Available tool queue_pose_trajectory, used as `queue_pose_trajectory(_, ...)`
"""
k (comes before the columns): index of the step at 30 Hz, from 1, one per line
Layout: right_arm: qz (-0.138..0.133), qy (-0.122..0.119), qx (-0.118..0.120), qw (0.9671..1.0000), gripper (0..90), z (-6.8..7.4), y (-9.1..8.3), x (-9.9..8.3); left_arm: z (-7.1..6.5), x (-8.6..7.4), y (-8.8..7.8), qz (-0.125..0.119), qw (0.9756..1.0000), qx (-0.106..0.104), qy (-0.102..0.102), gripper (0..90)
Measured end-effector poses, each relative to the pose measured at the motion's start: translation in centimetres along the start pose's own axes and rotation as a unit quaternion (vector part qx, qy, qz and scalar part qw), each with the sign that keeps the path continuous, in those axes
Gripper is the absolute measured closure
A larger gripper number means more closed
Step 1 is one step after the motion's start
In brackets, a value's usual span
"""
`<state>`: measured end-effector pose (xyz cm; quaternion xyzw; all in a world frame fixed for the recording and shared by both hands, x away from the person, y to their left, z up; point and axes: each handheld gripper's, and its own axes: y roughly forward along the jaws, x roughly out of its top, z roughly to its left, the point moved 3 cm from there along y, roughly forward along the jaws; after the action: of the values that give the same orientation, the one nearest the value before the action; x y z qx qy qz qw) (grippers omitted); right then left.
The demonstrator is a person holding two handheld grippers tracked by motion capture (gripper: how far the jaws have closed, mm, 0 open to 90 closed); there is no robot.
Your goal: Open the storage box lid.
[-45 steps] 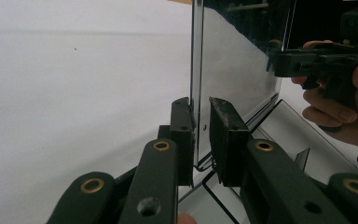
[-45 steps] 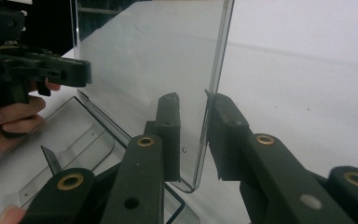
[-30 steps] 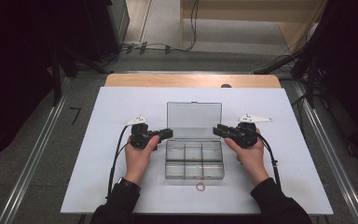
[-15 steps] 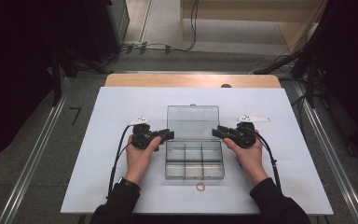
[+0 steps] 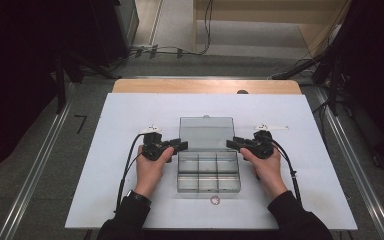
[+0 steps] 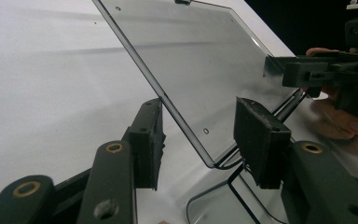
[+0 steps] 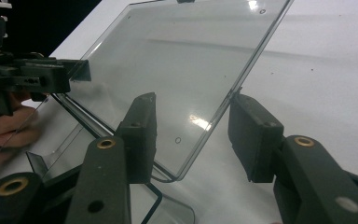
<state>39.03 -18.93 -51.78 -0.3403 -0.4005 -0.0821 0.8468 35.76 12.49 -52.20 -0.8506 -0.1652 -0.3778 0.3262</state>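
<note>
A clear plastic compartment box (image 5: 208,172) lies on the white table (image 5: 130,115) with its lid (image 5: 206,132) swung up and back. My left gripper (image 5: 182,145) is at the lid's left edge and my right gripper (image 5: 230,143) at its right edge. In the left gripper view the lid's (image 6: 200,60) lower corner passes between the jaws of the left gripper (image 6: 200,135); the pads stand off it. In the right gripper view the lid's (image 7: 186,60) edge runs between the jaws of the right gripper (image 7: 193,130). Both pairs of jaws have just been opening.
A small ring (image 5: 214,200) lies on the table just in front of the box. A wooden strip (image 5: 205,86) borders the table's far edge. Cables and dark furniture sit on the floor beyond.
Both pairs of jaws stand wider at the lid's sides than before. The hands have hardly shifted and the lid stays up.
</note>
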Motion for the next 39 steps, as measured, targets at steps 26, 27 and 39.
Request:
queue_pose_trajectory(26, -0.006, -0.060, -0.016, 0.9980, 30.3, 1.1, -1.0, -0.2, -1.3, -0.3, -1.3, -0.024, 0.9983, 0.007, 0.052, 16.1)
queue_pose_trajectory(27, -0.009, -0.064, -0.016, 0.9978, 29.4, 1.2, -1.1, -0.2, -1.4, -0.4, -1.4, -0.027, 0.9982, 0.006, 0.054, 15.3)
queue_pose_trajectory(39, -0.011, -0.103, 0.008, 0.9946, 16.7, 2.2, -2.8, -1.2, -3.0, -1.3, -3.5, -0.041, 0.9934, 0.003, 0.107, 2.9)
